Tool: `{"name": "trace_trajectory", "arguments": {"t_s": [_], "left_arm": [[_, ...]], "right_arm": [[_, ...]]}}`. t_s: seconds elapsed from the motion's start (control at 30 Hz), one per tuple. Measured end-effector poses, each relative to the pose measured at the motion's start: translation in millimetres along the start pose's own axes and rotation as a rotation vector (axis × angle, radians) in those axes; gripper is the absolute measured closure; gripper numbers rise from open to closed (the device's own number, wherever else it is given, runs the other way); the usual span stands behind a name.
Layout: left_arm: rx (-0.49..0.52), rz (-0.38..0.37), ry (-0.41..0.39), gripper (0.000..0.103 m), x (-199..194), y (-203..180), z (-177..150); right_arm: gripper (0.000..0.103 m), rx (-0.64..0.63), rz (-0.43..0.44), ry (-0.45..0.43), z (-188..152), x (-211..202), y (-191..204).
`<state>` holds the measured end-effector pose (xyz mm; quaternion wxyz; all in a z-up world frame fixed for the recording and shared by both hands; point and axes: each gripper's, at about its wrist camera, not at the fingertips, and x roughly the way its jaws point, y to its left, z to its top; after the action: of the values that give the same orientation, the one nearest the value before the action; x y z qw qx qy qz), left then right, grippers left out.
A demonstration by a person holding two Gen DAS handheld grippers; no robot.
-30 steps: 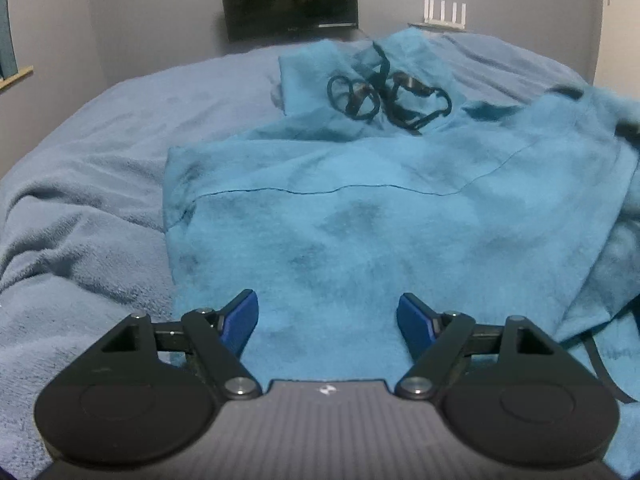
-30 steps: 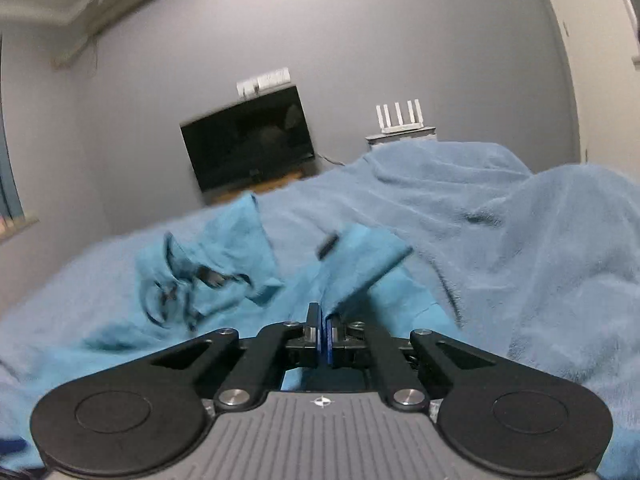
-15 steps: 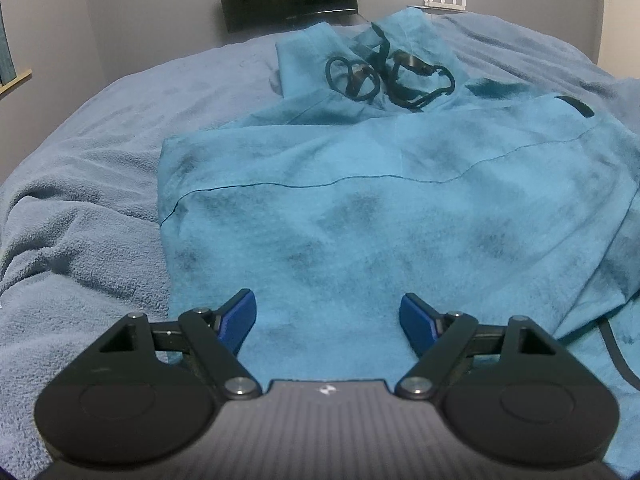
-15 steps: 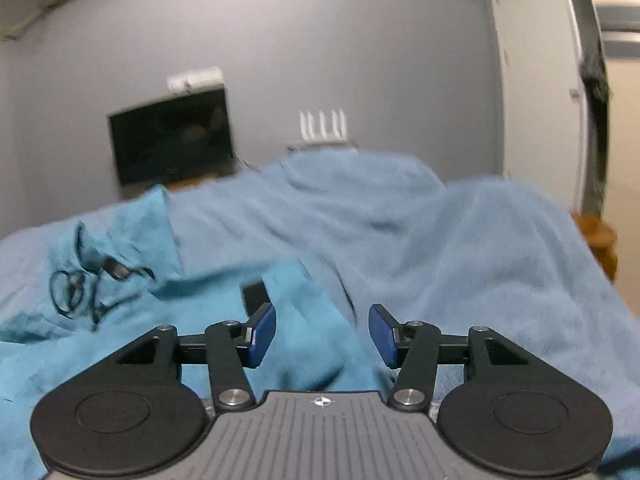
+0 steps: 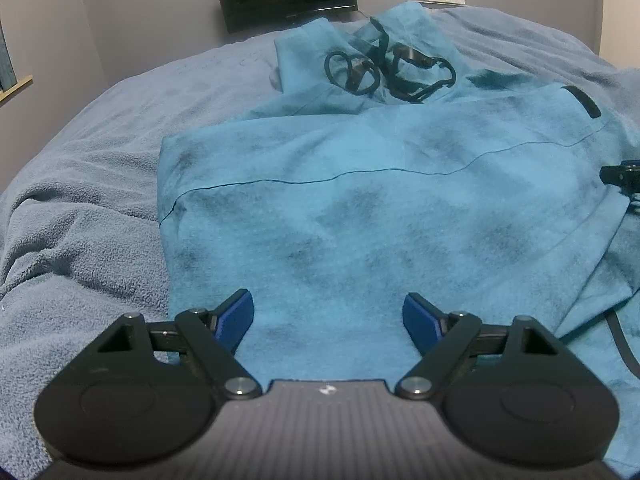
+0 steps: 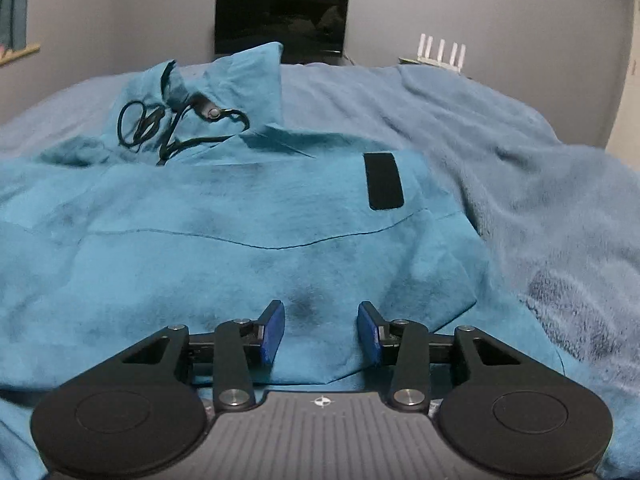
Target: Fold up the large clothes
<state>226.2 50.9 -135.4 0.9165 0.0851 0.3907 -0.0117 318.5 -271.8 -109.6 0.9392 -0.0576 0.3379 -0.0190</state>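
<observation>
A large teal garment (image 5: pixel 360 200) lies spread on the bed with one part folded over its body, a dark seam across it. It also fills the right wrist view (image 6: pixel 240 248). Black drawstrings (image 5: pixel 384 68) lie tangled near its far end, also seen in the right wrist view (image 6: pixel 172 124). A black patch (image 6: pixel 385 182) sits near its right edge. My left gripper (image 5: pixel 328 320) is open and empty just above the near hem. My right gripper (image 6: pixel 320 332) is open and empty over the garment's right part; its tip shows in the left wrist view (image 5: pixel 624 176).
A grey-blue fleece blanket (image 5: pixel 80 208) covers the bed and rises in folds at the right (image 6: pixel 520 160). A dark screen (image 6: pixel 280 20) and a white router (image 6: pixel 440 50) stand against the grey wall behind the bed.
My right gripper opened and let go of the garment's part, which now lies folded flat over the body. The right gripper then swung left and down over the garment. The left gripper barely moved.
</observation>
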Motion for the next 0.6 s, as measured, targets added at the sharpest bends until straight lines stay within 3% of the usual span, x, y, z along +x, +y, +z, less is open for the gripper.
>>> {"name": "trace_trajectory", "arguments": {"t_s": [0.1, 0.17, 0.23, 0.33, 0.47, 0.6], "left_arm": [[-0.001, -0.001, -0.002, 0.02, 0.4, 0.5, -0.7], [0.0, -0.001, -0.004, 0.018, -0.3, 0.8, -0.9], [0.0, 0.0, -0.008, 0.01, -1.5, 0.6, -1.9], [0.006, 0.001, -0.026, 0.008, -7.3, 0.3, -4.3], [0.016, -0.016, -0.073, 0.008, -35.6, -2.5, -10.0], [0.064, -0.083, -0.079, 0.007, -78.8, -10.1, -19.0]], "right_arm": [[0.057, -0.014, -0.011, -0.01, -3.4, 0.8, 1.6], [0.049, -0.024, -0.023, -0.023, -7.0, -0.9, 2.8], [0.027, -0.021, -0.03, -0.04, -12.4, -6.5, -0.4], [0.007, -0.011, -0.025, -0.054, -20.0, -23.0, -3.1], [0.004, 0.022, -0.047, -0.076, -25.2, -39.9, -5.1], [0.003, 0.092, 0.001, -0.114, -30.1, -67.2, -13.1]]}}
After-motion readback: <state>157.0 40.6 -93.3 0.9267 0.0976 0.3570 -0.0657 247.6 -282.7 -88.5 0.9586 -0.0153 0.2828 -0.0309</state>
